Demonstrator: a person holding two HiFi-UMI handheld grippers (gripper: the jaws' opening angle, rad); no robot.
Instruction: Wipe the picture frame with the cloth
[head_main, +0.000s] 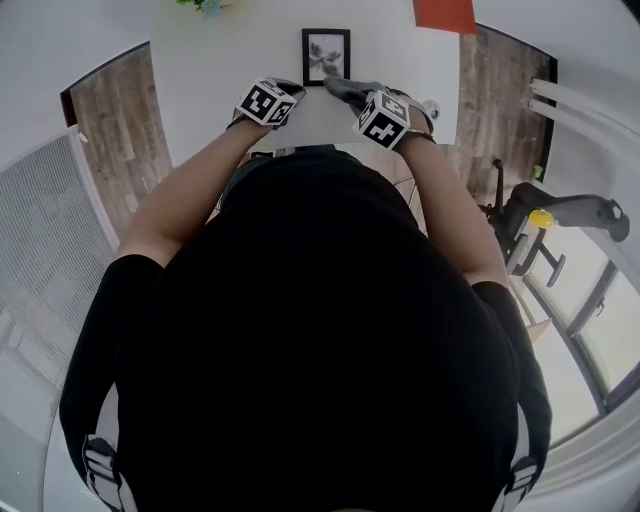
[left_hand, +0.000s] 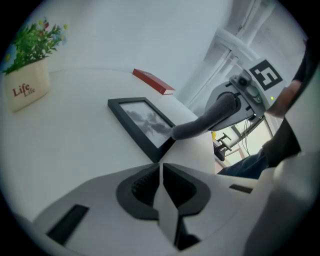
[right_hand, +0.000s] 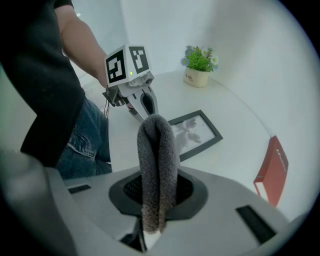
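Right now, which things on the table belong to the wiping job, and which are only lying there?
For the job: picture frame, cloth.
Only lying there: potted plant, red book.

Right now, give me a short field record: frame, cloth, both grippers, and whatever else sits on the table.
frame: picture frame lying flat on the white table
cloth: grey cloth, folded, free end at the frame's edge; contact unclear
right gripper: shut on the cloth
left gripper: jaws together, empty, short of the frame
other: potted plant and red book, both apart from the frame
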